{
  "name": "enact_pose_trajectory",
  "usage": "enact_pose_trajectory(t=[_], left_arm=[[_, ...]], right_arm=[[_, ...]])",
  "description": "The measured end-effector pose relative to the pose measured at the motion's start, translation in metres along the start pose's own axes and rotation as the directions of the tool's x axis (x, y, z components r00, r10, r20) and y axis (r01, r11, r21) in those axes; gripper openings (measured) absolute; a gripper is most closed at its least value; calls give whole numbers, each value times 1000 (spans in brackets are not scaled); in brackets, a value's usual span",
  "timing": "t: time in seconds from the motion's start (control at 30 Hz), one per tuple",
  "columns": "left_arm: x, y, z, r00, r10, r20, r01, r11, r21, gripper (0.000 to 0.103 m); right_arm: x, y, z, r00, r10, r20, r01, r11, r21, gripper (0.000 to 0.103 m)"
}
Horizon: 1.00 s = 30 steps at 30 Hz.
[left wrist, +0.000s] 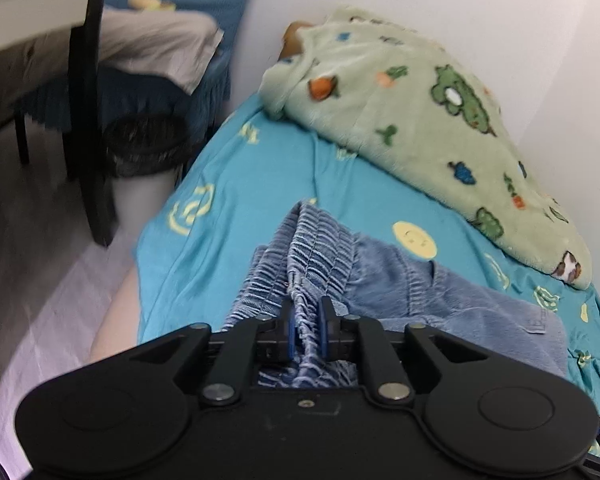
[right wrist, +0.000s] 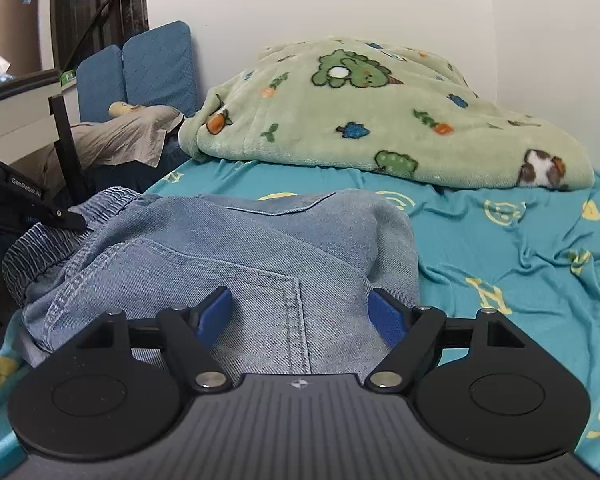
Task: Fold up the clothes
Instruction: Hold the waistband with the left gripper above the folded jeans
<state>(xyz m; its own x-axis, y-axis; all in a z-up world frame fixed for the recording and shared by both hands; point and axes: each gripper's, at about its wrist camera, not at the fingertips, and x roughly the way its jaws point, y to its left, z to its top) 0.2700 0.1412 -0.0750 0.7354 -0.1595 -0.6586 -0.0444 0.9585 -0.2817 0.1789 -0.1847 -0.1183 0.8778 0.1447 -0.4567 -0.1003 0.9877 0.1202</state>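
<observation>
Far left, past the bed's edge, a dark waste bin stands on the floor; what it holds I cannot tell. On the turquoise bedsheet lie the denim shorts, near edge of the bed, bunched rather than flat. The left gripper pinches their gathered elastic waistband, blue pads closed narrow on the cloth. The right gripper hovers over the denim by a pocket seam, jaws spread wide, gripping nothing. Far right against the wall, a green fleece blanket lies heaped.
</observation>
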Motion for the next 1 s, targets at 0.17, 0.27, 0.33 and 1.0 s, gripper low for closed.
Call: enact_pose_trajectory(t=[0.17,0.27,0.33,1.0], left_arm=[[-8,-2,0,1000,-16,10,16,1000,9,15],[-19,-10,-1,1000,3,26,-3,999,35,20],[-27,-12,-3,999,12,33,-13,999,42,31],[-55,24,-25,998,60,-35,-64,992,-105,68]], right_arm=[[0,0,0,1000,1,0,-1,1000,0,79],[-1,-1,1,1000,4,-1,-4,1000,8,79],[-3,-3,2,1000,5,8,-5,1000,23,78],[1,-31,5,999,-7,33,-1,973,232,78]])
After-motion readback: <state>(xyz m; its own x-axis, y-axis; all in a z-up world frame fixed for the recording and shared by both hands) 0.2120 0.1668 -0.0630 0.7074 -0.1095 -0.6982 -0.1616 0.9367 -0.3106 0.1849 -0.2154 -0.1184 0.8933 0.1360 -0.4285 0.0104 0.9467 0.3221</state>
